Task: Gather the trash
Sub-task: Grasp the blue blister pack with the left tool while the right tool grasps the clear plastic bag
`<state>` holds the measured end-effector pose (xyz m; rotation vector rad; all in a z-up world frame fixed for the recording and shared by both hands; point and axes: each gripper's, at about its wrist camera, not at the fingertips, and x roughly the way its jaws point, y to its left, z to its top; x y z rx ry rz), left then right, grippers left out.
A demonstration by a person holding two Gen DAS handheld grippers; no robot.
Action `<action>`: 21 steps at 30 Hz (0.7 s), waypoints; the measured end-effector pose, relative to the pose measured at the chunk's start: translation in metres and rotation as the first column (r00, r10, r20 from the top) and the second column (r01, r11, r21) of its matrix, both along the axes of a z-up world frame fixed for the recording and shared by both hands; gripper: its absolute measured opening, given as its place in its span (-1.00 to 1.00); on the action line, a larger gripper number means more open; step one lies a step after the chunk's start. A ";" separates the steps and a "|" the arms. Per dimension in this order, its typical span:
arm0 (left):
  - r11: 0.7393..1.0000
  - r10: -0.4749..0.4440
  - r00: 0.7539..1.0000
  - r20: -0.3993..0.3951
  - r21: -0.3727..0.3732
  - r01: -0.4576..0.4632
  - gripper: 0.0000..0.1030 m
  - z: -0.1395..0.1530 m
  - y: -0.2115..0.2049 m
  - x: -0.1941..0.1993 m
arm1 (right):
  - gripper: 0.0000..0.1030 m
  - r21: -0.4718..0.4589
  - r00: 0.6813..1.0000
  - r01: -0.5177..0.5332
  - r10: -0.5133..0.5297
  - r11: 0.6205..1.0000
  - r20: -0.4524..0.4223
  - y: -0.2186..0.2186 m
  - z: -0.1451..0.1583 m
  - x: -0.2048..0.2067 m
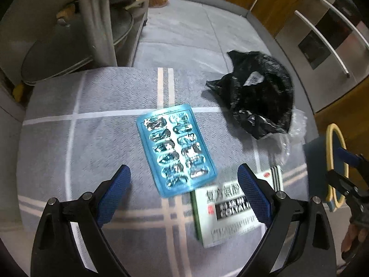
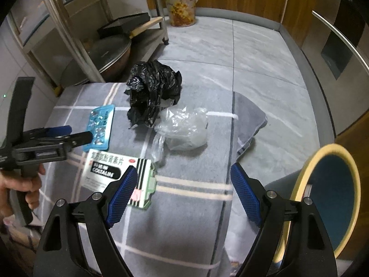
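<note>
On a grey checked cloth (image 1: pixel 92 143) lie a blue blister pack (image 1: pixel 176 147) and a white medicine box (image 1: pixel 230 214). Beyond them are a crumpled black plastic bag (image 1: pixel 258 94) and a clear plastic bag (image 1: pixel 293 136). My left gripper (image 1: pixel 184 175) hangs open just above the near end of the blister pack, holding nothing. My right gripper (image 2: pixel 183 173) is open over bare cloth, its left finger (image 2: pixel 122 196) overlapping the medicine box (image 2: pixel 108 173). The clear bag (image 2: pixel 184 127) and the black bag (image 2: pixel 154 92) lie ahead of it. The left gripper (image 2: pixel 76 132) shows beside the blister pack (image 2: pixel 100 124).
A blue bin with a yellow rim (image 2: pixel 329 196) stands at the right of the cloth. A metal rack (image 2: pixel 69 34) holding pot lids is at the back left, and a flowered waste bin (image 2: pixel 182 7) stands by the wooden wall. The grey tiled floor (image 2: pixel 253 57) lies beyond.
</note>
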<state>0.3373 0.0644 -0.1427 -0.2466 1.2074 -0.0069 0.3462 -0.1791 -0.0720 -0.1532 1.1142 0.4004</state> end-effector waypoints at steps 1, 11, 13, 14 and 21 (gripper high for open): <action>1.000 0.006 1.000 -0.007 0.006 -0.006 0.79 -0.003 0.000 0.003 | 0.62 -0.008 1.000 -0.001 0.001 1.000 0.003 0.001 -0.002 0.004; 0.999 0.024 0.999 -0.046 0.038 -0.022 0.85 -0.028 0.001 0.031 | 0.63 -0.007 1.000 -0.014 0.014 1.000 0.020 0.018 -0.016 0.038; 0.998 0.005 0.999 -0.045 0.063 -0.002 0.87 -0.031 -0.002 0.035 | 0.63 -0.021 0.999 -0.029 0.030 0.999 0.021 0.026 -0.019 0.042; 0.997 -0.007 0.999 -0.045 0.077 0.010 0.86 -0.032 -0.003 0.036 | 0.63 -0.035 0.999 -0.039 0.039 0.999 0.022 0.030 -0.022 0.044; 0.979 -0.044 0.999 -0.029 0.199 0.049 0.41 -0.033 -0.010 0.033 | 0.37 -0.113 0.997 -0.080 0.077 0.990 -0.034 0.042 -0.050 0.048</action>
